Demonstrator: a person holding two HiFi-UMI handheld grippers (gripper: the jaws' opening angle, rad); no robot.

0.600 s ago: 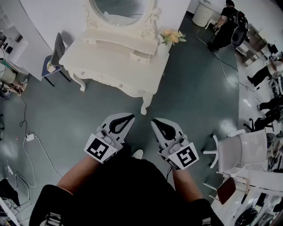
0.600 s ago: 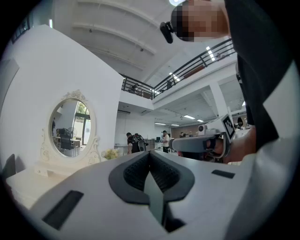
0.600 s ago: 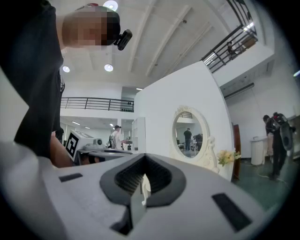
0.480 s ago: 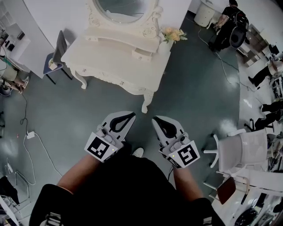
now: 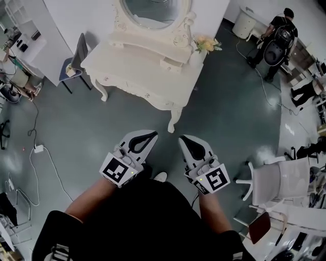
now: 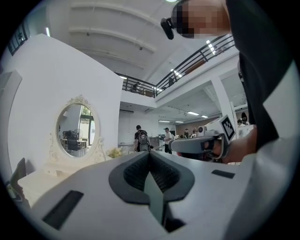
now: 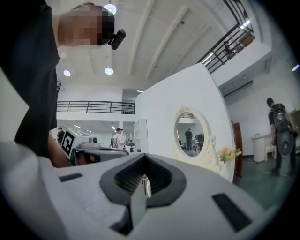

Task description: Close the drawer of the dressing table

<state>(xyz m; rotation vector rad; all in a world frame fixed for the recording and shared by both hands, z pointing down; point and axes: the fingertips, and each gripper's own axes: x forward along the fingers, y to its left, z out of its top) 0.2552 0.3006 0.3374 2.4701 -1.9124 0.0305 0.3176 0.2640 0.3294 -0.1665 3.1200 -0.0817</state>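
Observation:
The white dressing table [image 5: 137, 71] with its oval mirror [image 5: 153, 10] stands at the top of the head view, a few steps ahead across the floor. A small drawer [image 5: 170, 64] on the shelf under the mirror sticks out a little. My left gripper [image 5: 151, 135] and right gripper [image 5: 183, 139] are held side by side in front of my body, level, both shut and empty, well short of the table. The left gripper [image 6: 150, 154] has the mirror [image 6: 77, 129] to its left. The right gripper [image 7: 143, 160] has the mirror [image 7: 191, 133] to its right.
A grey chair [image 5: 76, 56] stands left of the table, and flowers [image 5: 206, 45] sit at its right end. A white office chair [image 5: 277, 178] is at the right. A person [image 5: 280, 30] stands at the back right. A cable and plug strip [image 5: 38, 149] lie on the floor at the left.
The head view has shifted: the dressing table now sits a little lower and further right in the picture. Both grippers keep the same pose and stay shut.

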